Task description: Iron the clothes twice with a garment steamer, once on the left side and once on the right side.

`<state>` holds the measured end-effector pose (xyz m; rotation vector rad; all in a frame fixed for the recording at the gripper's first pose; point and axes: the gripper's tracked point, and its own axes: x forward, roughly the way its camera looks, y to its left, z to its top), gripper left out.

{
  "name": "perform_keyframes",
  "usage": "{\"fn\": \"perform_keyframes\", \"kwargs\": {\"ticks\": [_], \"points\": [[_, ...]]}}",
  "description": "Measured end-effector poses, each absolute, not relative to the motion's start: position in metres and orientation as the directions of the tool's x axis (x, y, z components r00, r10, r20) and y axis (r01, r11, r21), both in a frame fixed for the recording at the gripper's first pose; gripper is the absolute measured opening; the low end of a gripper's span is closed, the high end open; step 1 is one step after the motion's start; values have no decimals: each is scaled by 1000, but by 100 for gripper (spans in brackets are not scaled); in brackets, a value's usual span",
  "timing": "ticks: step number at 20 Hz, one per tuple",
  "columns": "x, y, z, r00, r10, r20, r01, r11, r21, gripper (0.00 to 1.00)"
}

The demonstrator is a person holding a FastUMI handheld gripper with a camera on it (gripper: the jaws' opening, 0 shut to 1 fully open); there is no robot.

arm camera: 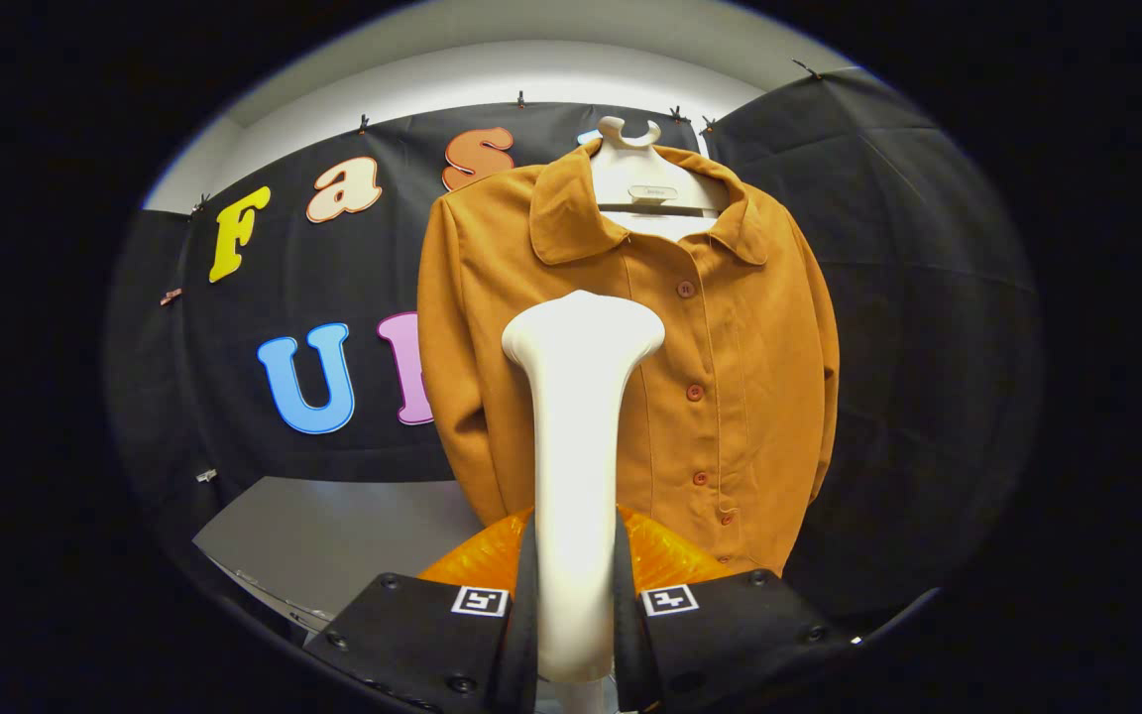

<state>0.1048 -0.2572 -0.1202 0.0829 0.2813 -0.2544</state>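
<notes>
Jaws clamped on the steamer, one finger pressing each side of its white neck, so pinching it firm. Gripper low in the view, steamer rising straight up between the fingers, its flared head level with the chest of the shirt. Orange part of the steamer just behind the fingers, shape hard to make out.

Shirt hanging on a white hanger against the booth wall, buttoned down the front, collar open, sleeves down at both sides. Head placed over the panel left of the button line as seen here, near the fabric; whether touching, cannot tell.

Grey surface low and left of the shirt.

Judging progress: steamer in hand and brought up to the shirt, seemingly at one side's pass. No steam or smoothed track visible, so no telling whether any pass is finished. Likely both sides, or at least the buttoned side, left to do.
</notes>
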Motion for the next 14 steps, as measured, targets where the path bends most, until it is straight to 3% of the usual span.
{"fn": "perform_keyframes", "kwargs": {"ticks": [14], "points": [[111, -284, -207, 870, -158, -466, 211, 975, 64, 34]]}}
